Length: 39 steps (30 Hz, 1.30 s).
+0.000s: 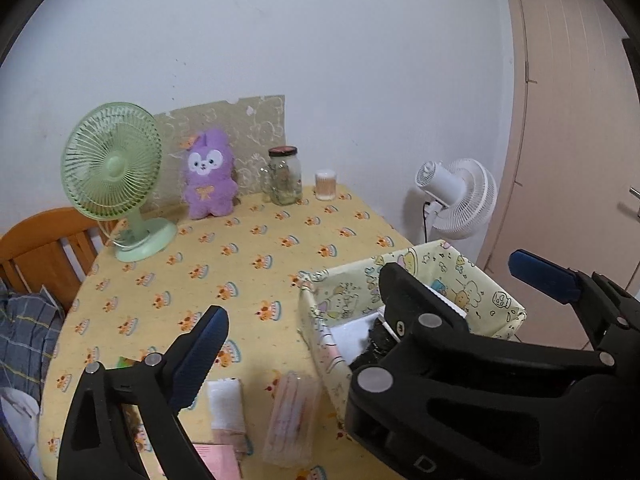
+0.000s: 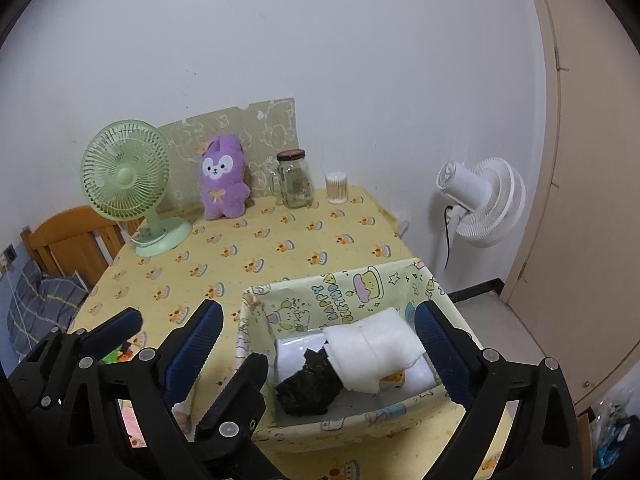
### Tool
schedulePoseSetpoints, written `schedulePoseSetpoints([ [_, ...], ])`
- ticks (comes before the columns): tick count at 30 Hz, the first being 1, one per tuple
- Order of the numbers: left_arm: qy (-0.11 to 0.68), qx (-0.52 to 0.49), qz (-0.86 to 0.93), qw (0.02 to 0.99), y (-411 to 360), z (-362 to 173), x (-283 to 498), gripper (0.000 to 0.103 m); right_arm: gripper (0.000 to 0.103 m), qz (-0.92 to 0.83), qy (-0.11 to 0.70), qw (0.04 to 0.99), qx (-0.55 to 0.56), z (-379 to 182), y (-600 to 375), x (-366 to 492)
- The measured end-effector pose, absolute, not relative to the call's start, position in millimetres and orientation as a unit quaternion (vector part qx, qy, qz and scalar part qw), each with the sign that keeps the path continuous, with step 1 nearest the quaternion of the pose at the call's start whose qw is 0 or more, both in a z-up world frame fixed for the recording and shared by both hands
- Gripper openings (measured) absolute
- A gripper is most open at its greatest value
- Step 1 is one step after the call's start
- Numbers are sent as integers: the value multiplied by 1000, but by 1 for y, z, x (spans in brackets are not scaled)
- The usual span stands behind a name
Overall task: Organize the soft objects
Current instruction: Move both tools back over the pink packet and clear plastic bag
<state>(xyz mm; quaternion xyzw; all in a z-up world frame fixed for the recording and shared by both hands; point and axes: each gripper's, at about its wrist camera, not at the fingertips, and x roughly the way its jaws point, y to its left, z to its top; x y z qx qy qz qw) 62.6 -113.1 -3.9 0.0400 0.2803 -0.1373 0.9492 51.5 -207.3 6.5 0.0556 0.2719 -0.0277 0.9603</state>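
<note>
Your right gripper (image 2: 320, 356) hangs wide open over the fabric bin (image 2: 256, 320), and your left gripper (image 1: 362, 320) is spread wide and empty just beside it.

Between your right gripper's blue fingers (image 2: 440, 356), a rolled white cloth (image 2: 372, 350) lies in the bin, resting partly on a black cloth (image 2: 308, 388); neither finger touches them. The bin stands at the near right corner of the table with the yellow patterned tablecloth (image 1: 248, 248). On the tablecloth to the left of the bin, under your left gripper, lie a folded white cloth (image 1: 225, 404) and a pinkish clear-wrapped packet (image 1: 292, 420), near each other but apart. At the far edge of the table, a purple plush rabbit (image 1: 209, 176) stands upright between a green desk fan (image 1: 116, 176) and a glass jar (image 1: 285, 176). A white fan (image 2: 484, 200) is mounted off the table's right side.
</note>
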Motion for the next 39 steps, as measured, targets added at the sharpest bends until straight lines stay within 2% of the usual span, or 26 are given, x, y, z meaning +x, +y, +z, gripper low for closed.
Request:
schedulePoseSetpoints([
  [17,255,30,-115,960,-68,10,41,98,98,-12,249,967,44,26,-161,28],
  [39,241,18,-70,968,-11,-3,23,94,98,22,239,970,35,16,-102,19],
])
